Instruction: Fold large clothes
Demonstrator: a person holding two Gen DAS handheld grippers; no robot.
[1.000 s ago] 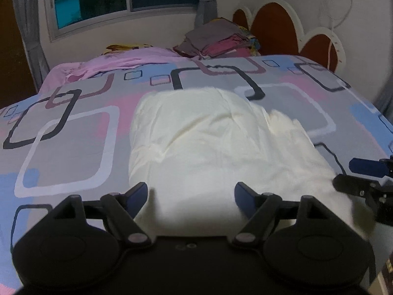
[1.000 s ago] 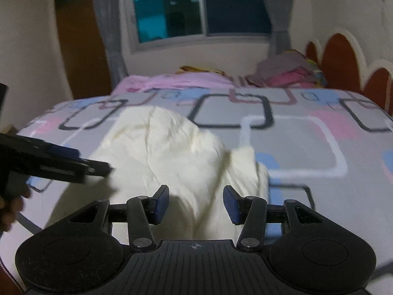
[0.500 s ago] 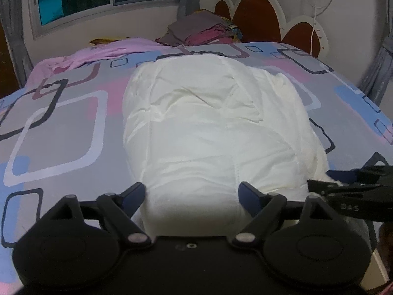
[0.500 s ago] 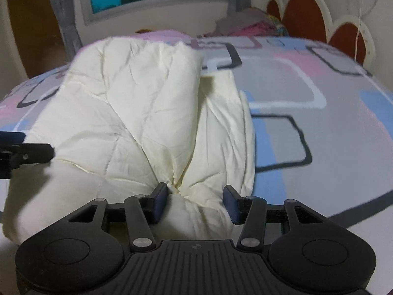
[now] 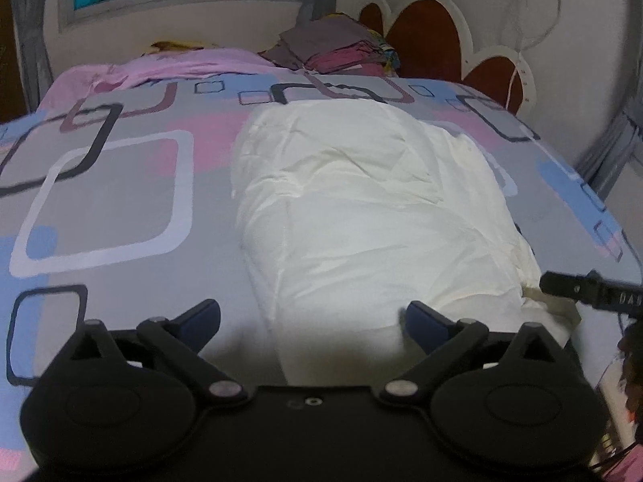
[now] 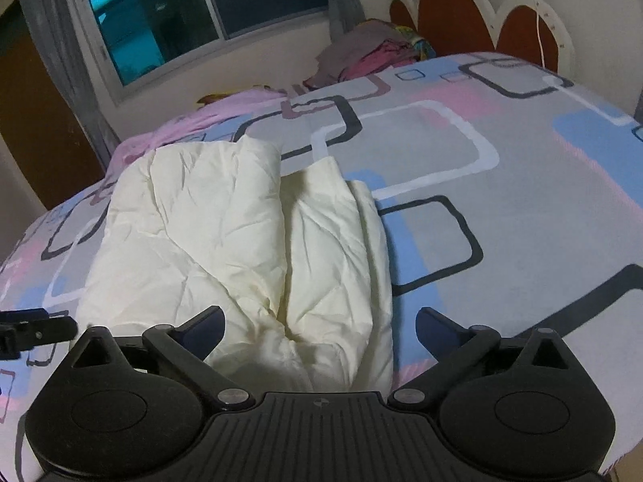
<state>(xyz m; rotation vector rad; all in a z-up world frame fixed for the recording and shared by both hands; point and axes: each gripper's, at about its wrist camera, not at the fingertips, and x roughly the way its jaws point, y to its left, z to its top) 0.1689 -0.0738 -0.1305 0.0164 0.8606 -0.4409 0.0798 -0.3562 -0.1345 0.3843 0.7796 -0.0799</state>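
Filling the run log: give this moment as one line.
left gripper: opening, empty | right gripper: opening, empty | cream garment: folded on bed

One cream garment [image 5: 361,217] on one bed [image 5: 120,209]; one pile of folded clothes [image 5: 337,50]; one window [image 6: 201,12]; two grippers [image 5: 313,317] [image 6: 319,321].

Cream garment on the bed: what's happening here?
A person is folding the cream garment on the patterned bedspread, one hand-held gripper per hand. The garment lies folded into a long bundle. The left hand-held gripper and right hand-held gripper sit at its near end with jaws opening; neither grips the cloth. A stack of folded clothes sits by the headboard.
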